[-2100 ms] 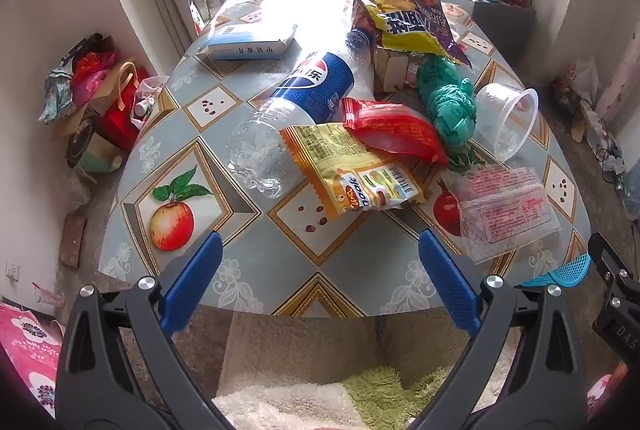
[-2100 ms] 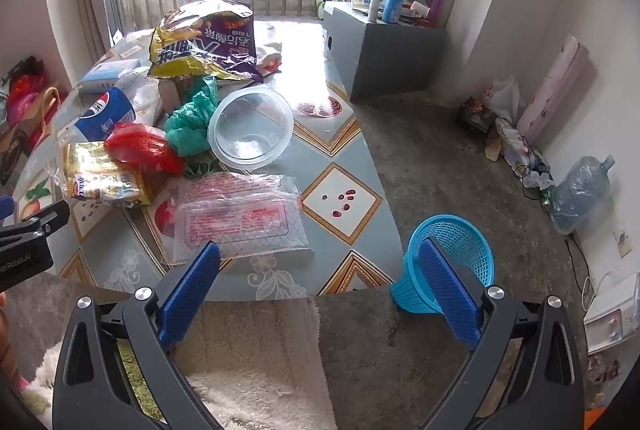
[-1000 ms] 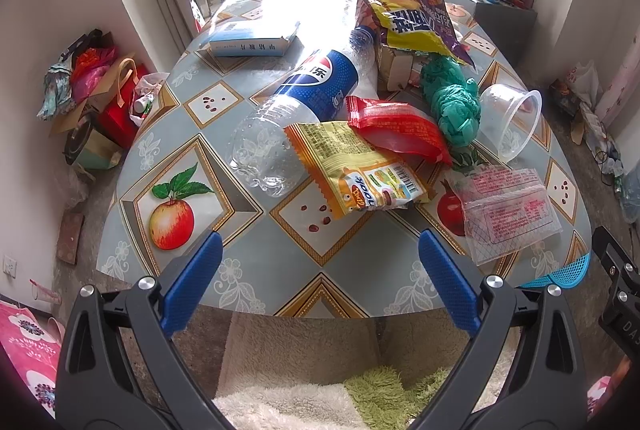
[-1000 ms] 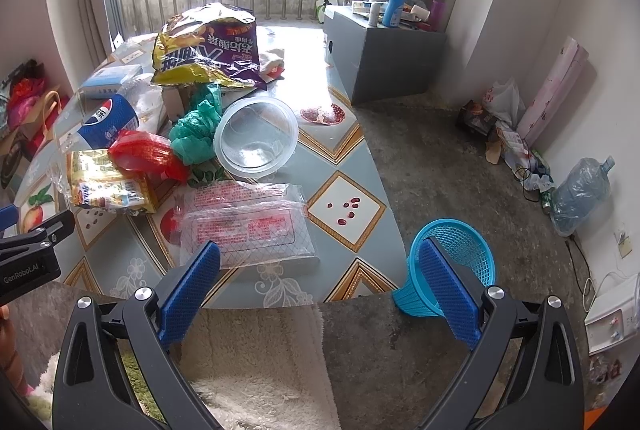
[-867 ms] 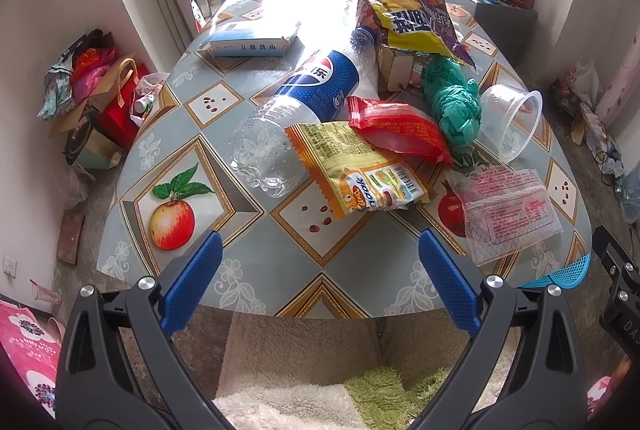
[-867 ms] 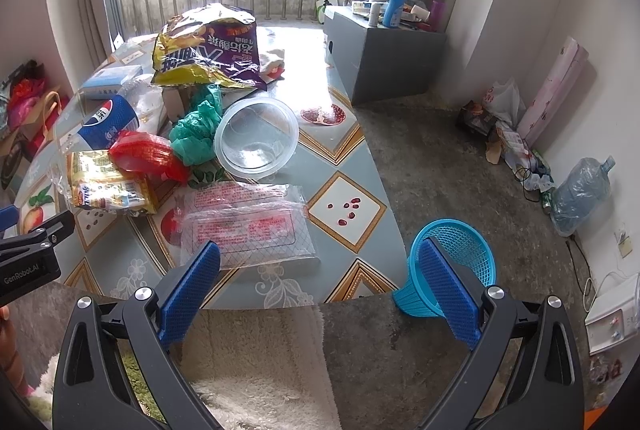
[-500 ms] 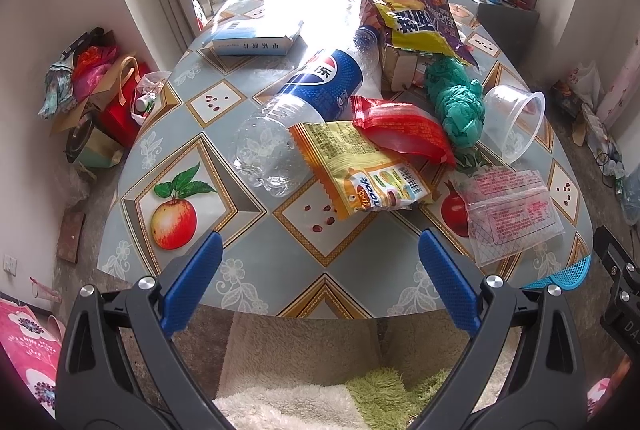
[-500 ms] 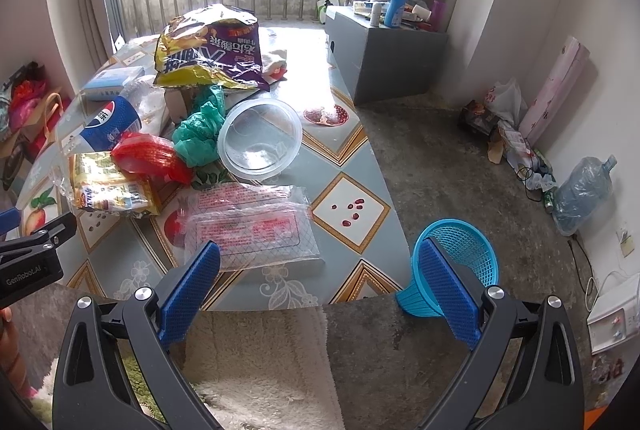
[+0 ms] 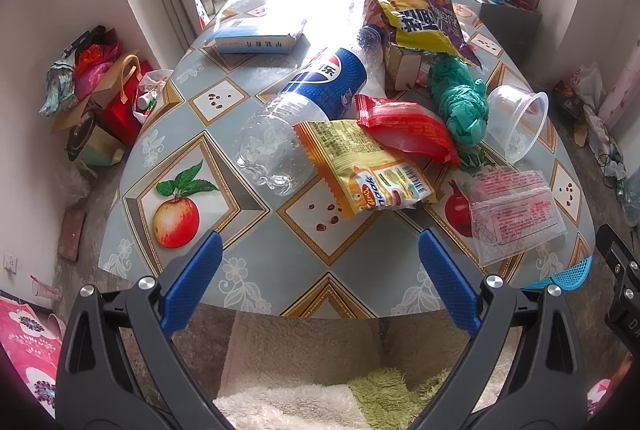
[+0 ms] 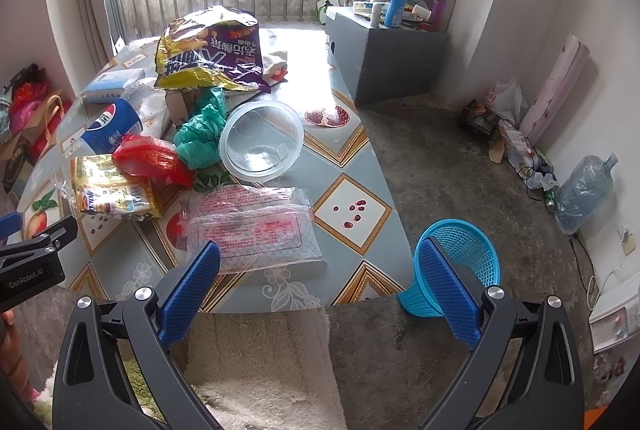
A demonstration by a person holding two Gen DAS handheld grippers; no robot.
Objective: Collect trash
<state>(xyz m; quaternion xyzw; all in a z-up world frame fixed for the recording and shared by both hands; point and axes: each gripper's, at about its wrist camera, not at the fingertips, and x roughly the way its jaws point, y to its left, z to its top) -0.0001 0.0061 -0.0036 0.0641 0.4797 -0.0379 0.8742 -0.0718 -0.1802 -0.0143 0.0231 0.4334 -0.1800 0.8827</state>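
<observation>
Both grippers hang at the near edge of the table [image 9: 256, 282], each with its 2 blue fingers spread wide and nothing between them. The left gripper [image 9: 318, 270] faces the middle of the litter; the right gripper [image 10: 320, 278] sits over the table's right corner.

The trash lies in 1 heap on the patterned cloth. An empty Pepsi bottle [image 9: 308, 109] rests on its side, its base under a yellow snack packet [image 9: 368, 169]. A red wrapper [image 9: 404, 129] overlaps the packet's far end, touching a crumpled green bag [image 9: 460, 97]. Beside that, a clear plastic tub [image 10: 260, 137] is tipped on its side. A flat clear pouch with red print [image 10: 256, 230] lies nearest the right gripper. A large purple-and-gold chip bag [image 10: 212, 49] stands behind.

On the floor, just beside the table's right corner, stands a blue mesh basket [image 10: 468, 250].
</observation>
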